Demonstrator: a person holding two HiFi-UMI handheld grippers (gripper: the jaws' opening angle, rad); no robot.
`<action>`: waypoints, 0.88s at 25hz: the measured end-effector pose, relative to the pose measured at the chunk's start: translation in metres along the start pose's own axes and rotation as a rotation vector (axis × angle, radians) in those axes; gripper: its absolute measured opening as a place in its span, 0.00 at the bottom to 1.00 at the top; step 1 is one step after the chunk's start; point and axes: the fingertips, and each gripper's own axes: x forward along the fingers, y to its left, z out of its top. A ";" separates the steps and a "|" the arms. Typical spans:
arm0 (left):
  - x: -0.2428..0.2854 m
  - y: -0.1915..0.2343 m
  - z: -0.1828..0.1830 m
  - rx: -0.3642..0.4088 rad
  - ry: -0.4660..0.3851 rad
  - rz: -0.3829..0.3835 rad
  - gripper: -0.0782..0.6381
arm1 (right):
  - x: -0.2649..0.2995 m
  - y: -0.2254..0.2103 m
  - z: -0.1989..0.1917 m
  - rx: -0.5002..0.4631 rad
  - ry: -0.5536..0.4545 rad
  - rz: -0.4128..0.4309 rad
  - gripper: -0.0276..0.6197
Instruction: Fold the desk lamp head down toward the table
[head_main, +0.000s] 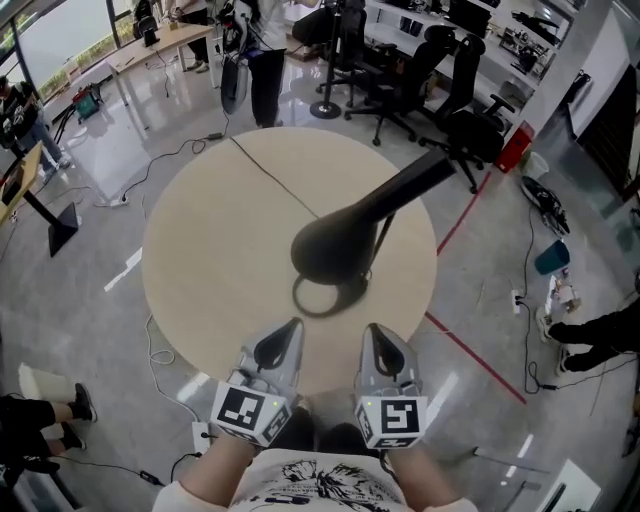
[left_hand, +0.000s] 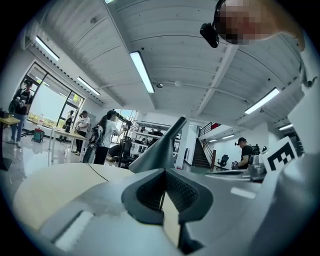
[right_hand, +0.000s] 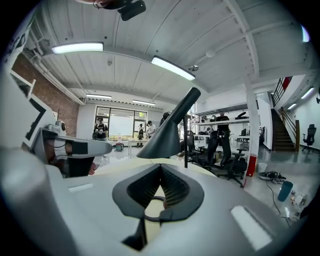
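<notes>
Head view is showing the black desk lamp (head_main: 375, 210) standing near the middle of the round desk (head_main: 215, 230), its ring base (head_main: 322, 298) lying toward the near edge and its cone-shaped head (head_main: 328, 250) hanging just above that. Left tool (head_main: 291, 325) and right tool (head_main: 373, 330) are hovering over the near edge, each with its jaws pressed together on nothing. The lamp is looking light and rigid, probably with a stiff hinge. Taking the head by its narrow neck while steadying the base is looking wisest.

Bare table (head_main: 205, 250) lies open left of the lamp head (head_main: 335, 243), which overhangs its ring base (head_main: 328, 297).
</notes>
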 end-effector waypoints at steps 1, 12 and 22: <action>-0.004 -0.002 -0.002 -0.002 0.001 0.004 0.12 | -0.005 0.001 -0.001 -0.002 0.000 0.004 0.06; -0.049 -0.077 -0.024 0.014 -0.021 0.060 0.12 | -0.092 0.004 -0.008 -0.034 -0.034 0.105 0.06; -0.123 -0.191 -0.063 -0.020 -0.033 0.134 0.12 | -0.211 -0.023 -0.054 -0.042 -0.003 0.171 0.06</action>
